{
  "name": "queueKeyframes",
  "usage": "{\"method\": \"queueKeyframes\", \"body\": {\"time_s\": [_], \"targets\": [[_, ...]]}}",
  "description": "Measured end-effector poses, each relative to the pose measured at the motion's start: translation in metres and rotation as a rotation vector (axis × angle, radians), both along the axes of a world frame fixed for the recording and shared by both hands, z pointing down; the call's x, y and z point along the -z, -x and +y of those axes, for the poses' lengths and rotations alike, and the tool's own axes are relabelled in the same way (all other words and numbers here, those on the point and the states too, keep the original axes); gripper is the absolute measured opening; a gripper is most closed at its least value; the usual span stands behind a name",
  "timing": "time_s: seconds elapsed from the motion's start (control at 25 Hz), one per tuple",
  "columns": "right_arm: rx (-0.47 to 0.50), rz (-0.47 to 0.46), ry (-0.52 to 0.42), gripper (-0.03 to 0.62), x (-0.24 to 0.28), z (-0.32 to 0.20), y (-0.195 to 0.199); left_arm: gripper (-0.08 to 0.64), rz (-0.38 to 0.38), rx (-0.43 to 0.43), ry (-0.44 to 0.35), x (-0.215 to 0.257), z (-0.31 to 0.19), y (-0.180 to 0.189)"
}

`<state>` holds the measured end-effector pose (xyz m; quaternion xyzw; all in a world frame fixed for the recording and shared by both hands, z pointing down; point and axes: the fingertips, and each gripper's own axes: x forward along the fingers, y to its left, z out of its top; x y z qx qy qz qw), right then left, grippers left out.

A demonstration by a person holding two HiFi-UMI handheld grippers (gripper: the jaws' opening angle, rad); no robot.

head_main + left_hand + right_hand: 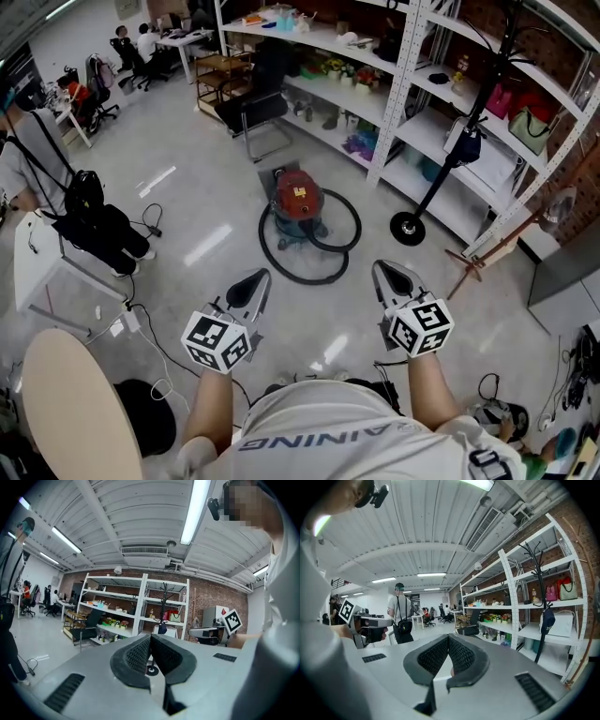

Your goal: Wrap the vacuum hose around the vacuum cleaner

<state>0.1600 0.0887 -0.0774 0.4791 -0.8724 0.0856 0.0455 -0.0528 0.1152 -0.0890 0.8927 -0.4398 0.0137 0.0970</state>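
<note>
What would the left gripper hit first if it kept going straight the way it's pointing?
Nothing close by. The left gripper points level, and first in line looks like the black coat stand before the white metal shelving, though depth is hard to judge.

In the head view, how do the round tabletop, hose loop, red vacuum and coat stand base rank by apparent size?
1. Tabletop, though being nearest the camera inflates it.
2. Hose loop.
3. Vacuum.
4. Coat stand base.
</note>
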Motion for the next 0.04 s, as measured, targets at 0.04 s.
{"method": "queueKeyframes", "body": {"time_s": [0.04], "targets": [[0.004,0.001,0.001,0.011,-0.0001,0.0005,-0.0017,0.017,-0.002,-0.002,0.0,0.0003,0.0001,-0.0027]]}}
